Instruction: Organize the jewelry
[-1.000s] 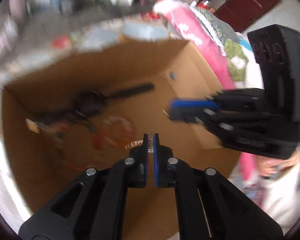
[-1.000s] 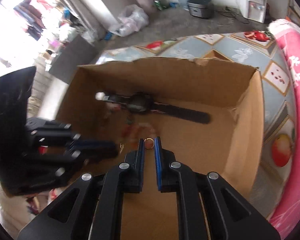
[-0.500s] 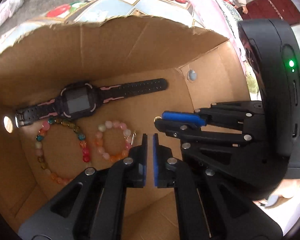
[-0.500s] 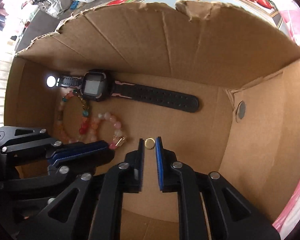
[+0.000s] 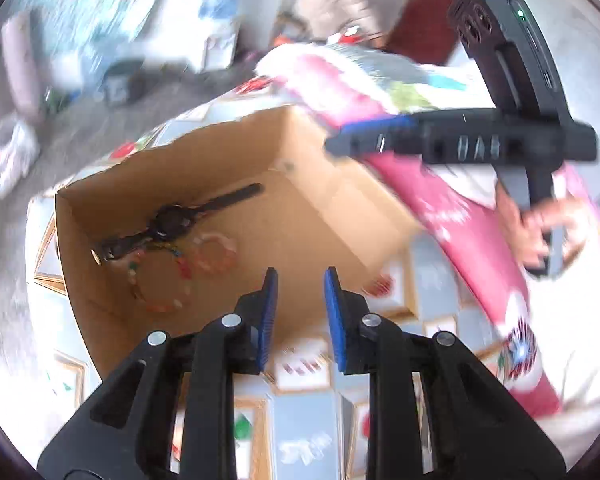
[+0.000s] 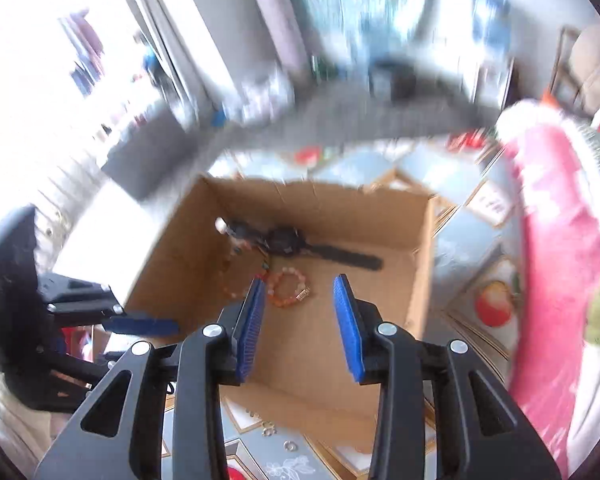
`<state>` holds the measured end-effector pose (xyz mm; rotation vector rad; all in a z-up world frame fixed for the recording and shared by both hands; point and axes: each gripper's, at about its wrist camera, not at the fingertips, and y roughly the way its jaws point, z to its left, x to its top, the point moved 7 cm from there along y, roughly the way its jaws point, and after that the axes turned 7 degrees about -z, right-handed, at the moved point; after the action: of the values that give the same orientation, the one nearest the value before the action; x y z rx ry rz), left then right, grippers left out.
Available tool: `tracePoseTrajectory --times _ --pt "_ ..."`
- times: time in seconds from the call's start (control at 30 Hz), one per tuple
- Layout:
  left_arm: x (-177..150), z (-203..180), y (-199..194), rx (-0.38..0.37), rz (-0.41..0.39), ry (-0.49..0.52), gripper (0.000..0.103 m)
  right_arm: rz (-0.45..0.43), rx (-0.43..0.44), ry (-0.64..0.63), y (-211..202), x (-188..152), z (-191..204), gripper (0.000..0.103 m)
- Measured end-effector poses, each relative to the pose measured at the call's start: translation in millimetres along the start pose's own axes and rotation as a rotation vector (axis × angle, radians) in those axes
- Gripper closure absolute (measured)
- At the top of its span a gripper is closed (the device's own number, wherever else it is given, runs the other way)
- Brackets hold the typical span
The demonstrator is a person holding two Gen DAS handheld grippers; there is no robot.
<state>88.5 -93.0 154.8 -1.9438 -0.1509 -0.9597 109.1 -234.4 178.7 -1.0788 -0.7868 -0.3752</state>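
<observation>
A cardboard box (image 5: pixel 332 208) (image 6: pixel 422 272) sits on a fruit-patterned tablecloth. On its floor lie a black watch (image 5: pixel 172 220) (image 6: pixel 292 242), a long bead bracelet (image 5: pixel 160 280) and a small pink-orange bead bracelet (image 5: pixel 214 252) (image 6: pixel 288 286). My left gripper (image 5: pixel 298 300) hovers above the box's near edge, jaws opening, nothing between them. My right gripper (image 6: pixel 300 312) hovers over the box's near side, jaws opening and empty. The right gripper (image 5: pixel 374 136) also shows in the left wrist view at upper right, held by a hand (image 5: pixel 540 224). The left gripper (image 6: pixel 144 326) shows at the right wrist view's left.
Small rings (image 6: pixel 278 438) lie on the tablecloth (image 6: pixel 460 248) in front of the box. A pink blanket (image 6: pixel 552 240) (image 5: pixel 440 196) lies to the right of the box. The room behind is blurred, with a grey floor and scattered items.
Both grippers rose up and back out of the box and their jaws parted. The small items pinched between the jaws earlier are no longer there.
</observation>
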Motion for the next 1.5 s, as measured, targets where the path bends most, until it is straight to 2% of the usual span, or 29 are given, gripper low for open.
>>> tracePoseTrajectory --times 0.07,0.17,0.23,0.37,0.5,0.53,0.57,0.67,0.83,0.9,0.97,1.07,1.13,1.2,1.27,1.5 --pt "-31.2 -21.6 -9.0 -0.010 -0.034 0.037 0.080 -0.066 -0.010 -0.006 -28.2 -30.5 5.3 0.065" --pt "-69.6 -40.9 1.4 -0.012 -0.036 0.079 0.081 -0.068 0.007 -0.004 -37.5 -79.0 7.1 0.065" --pt "-94.1 -52.4 20.1 -0.027 -0.020 0.129 0.081 -0.033 0.003 0.036 -29.4 -118.4 0.7 0.065" --pt "-122.3 -56.4 60.9 -0.027 0.045 0.170 0.081 0.050 0.017 0.127 10.9 -170.4 -13.5 0.065" --pt "-133.8 -56.1 88.0 -0.030 0.073 0.179 0.082 0.079 -0.076 0.070 38.6 -202.3 -26.9 0.065" --pt "-132.7 -56.8 92.5 -0.028 0.071 0.188 0.082 0.076 -0.075 0.062 40.8 -208.1 -26.8 0.065" --pt "-130.4 -56.8 97.0 -0.002 0.058 0.216 0.081 0.053 -0.062 0.053 38.9 -208.7 -24.9 0.065" --pt "-125.7 -53.4 105.3 0.056 0.051 0.251 0.081 0.054 -0.008 0.036 41.2 -212.4 -16.1 0.065" --pt "-122.0 -44.6 106.8 0.069 0.038 0.244 0.077 0.045 0.017 0.004 47.3 -214.9 -9.3 0.064" --pt "-121.5 -44.5 107.5 0.043 0.041 0.254 0.070 0.042 0.039 0.003 45.9 -214.9 -7.2 0.064" --pt "-122.8 -47.7 108.4 0.029 0.051 0.296 0.065 0.040 0.045 -0.010 43.4 -218.5 -7.4 0.064" --pt "-125.0 -51.9 114.3 0.033 0.043 0.328 0.065 0.042 0.049 -0.015 40.7 -221.2 -4.7 0.064" --pt "-125.2 -49.8 112.7 0.042 0.041 0.320 0.072 0.043 0.051 -0.019 40.2 -221.7 -3.6 0.064" --pt "-124.7 -44.7 110.8 0.058 0.024 0.290 0.085 0.044 0.051 -0.017 42.5 -219.4 -7.4 0.064" --pt "-124.5 -41.2 110.1 0.072 0.012 0.282 0.091 0.047 0.046 -0.024 44.9 -218.1 -9.1 0.064" --pt "-133.4 -45.3 98.0 0.125 -0.017 0.318 0.091 0.060 0.037 -0.059 49.4 -214.7 -6.3 0.064"
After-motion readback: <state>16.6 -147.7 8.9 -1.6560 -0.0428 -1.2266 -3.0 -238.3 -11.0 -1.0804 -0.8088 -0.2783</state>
